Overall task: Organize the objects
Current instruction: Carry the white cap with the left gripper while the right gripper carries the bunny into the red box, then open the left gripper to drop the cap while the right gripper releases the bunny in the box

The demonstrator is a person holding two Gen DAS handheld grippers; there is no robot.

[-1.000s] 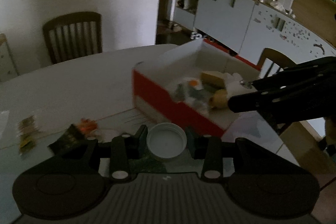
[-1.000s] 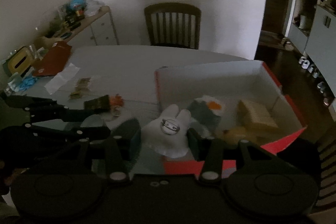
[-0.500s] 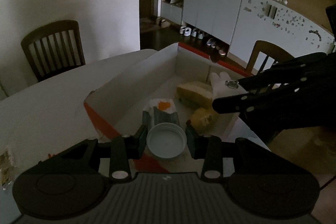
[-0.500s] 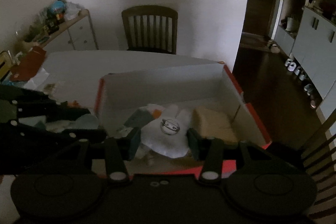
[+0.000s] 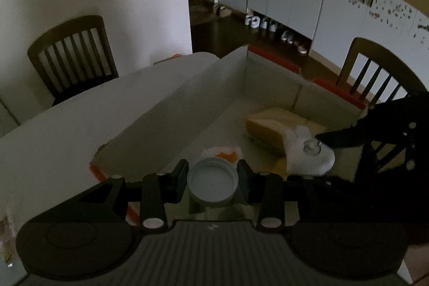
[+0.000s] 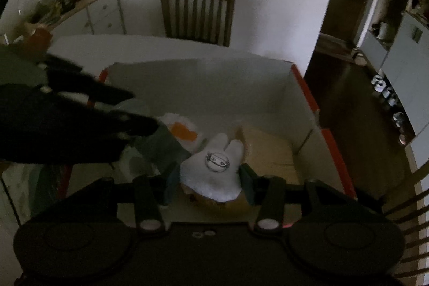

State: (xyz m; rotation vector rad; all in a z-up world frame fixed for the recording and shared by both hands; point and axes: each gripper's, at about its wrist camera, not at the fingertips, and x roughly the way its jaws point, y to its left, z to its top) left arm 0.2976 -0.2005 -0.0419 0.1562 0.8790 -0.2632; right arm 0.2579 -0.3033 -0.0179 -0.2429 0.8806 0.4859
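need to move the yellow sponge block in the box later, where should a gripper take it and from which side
Take the yellow sponge block across its two long flat sides, coming straight down from above. It lies flat on the floor of the box near the far wall, so a sideways approach looks blocked by the walls and by the white plush beside it.

My two wrist cameras look steeply down from close above, from opposite ends, into the same red-edged white cardboard box [image 5: 203,109] [image 6: 203,87].

right gripper [image 6: 209,178] clamping white bunny plush [image 6: 211,173], above red box [image 6: 308,95]
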